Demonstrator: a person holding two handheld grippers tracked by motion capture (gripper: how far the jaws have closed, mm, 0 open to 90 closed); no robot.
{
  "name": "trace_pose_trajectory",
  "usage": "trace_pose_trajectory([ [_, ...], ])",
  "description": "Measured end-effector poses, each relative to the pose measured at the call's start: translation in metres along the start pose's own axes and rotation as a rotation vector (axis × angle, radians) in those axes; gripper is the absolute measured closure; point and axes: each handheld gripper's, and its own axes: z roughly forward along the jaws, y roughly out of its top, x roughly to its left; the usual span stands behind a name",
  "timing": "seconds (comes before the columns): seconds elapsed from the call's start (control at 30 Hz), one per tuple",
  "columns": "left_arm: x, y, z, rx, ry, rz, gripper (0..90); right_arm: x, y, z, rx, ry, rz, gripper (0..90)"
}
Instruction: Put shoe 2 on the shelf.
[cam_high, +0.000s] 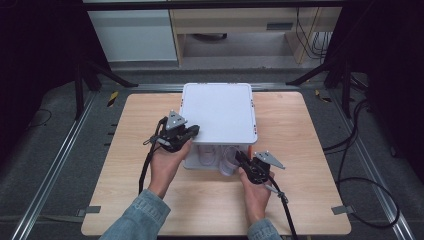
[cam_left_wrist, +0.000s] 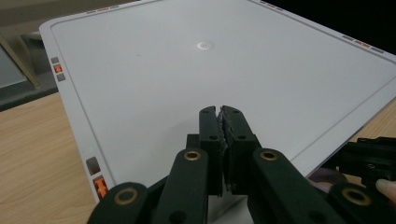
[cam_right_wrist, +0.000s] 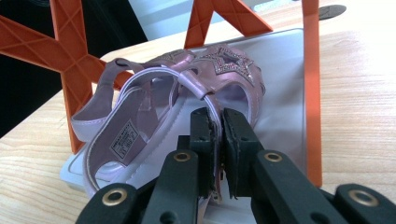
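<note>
I'm at the wooden table (cam_high: 300, 150), and its near half is bare board on both sides of my forearms, with plenty of room left and right before the edges. In the middle stands a white shelf unit (cam_high: 218, 112), a flat square top carried on orange side frames (cam_right_wrist: 70, 60), open at the front toward me.

My left gripper (cam_left_wrist: 220, 122) sits over the near left corner of that white top (cam_left_wrist: 196, 74). Its jaws are pressed together with nothing between them, tips just above or on the white surface; I cannot tell whether they touch it. The top's near edge runs just beneath my jaws, and small grey and orange marks (cam_left_wrist: 99, 185) sit along its left border. From the high view, that left gripper (cam_high: 192, 131) is right at the top's left edge.

My right gripper (cam_right_wrist: 219, 122) is at the open front, low down, jaws clamped on the strap of a pink sandal (cam_right_wrist: 159, 116). The sandal lies on the shelf's lower white tray (cam_right_wrist: 280, 70), tilted up on its side, with a glittery star on the toe end and a label on the insole. An orange upright stands close on my right, an X-braced frame further off on my left, so the sandal sits between them. From above, my right gripper (cam_high: 242, 160) is at the front opening, where the sandal (cam_high: 227, 161) shows pale under the top, beside a second pale shoe (cam_high: 206, 155).
</note>
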Motion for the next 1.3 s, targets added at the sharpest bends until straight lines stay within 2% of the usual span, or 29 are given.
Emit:
trace_pose_trajectory([
  [0.13, 0.0, 0.0, 0.0, -0.001, 0.001, 0.005, 86.8, 0.001, 0.0, 0.001, 0.003, -0.002, -0.02, 82.2],
  [0.27, 0.0, 0.0, 0.0, 0.0, 0.001, 0.005, 86.8, 0.001, 0.001, 0.002, 0.013, 0.012, -0.02, 79.9],
  [0.37, 0.0, 0.0, 0.0, 0.001, 0.0, 0.005, 86.8, 0.002, 0.004, 0.004, 0.025, 0.042, -0.02, 75.0],
  [0.47, 0.0, 0.0, 0.0, 0.0, 0.001, 0.005, 86.7, 0.006, 0.008, 0.004, 0.037, 0.073, -0.009, 62.2],
  [0.57, 0.0, -0.001, 0.0, -0.002, 0.002, 0.007, 86.7, 0.008, 0.013, -0.003, 0.029, 0.092, -0.013, 59.0],
  [0.7, -0.001, -0.001, 0.0, -0.002, 0.004, 0.007, 86.7, 0.009, 0.016, -0.019, 0.016, 0.135, -0.015, 66.9],
  [0.8, 0.0, 0.0, 0.0, 0.001, 0.001, 0.001, 86.7, 0.007, 0.017, -0.031, 0.03, 0.187, 0.013, 73.5],
  [0.97, 0.0, 0.0, 0.0, 0.006, 0.0, -0.006, 86.8, 0.009, 0.016, -0.048, 0.059, 0.229, -0.014, 78.2],
  [1.1, 0.0, 0.0, 0.001, 0.005, -0.004, -0.016, 86.8, 0.013, 0.01, -0.052, 0.1, 0.247, -0.045, 80.3],
  [1.3, 0.001, 0.0, 0.001, 0.007, -0.006, -0.019, 86.8, 0.018, 0.001, -0.046, 0.153, 0.261, -0.067, 81.6],
])
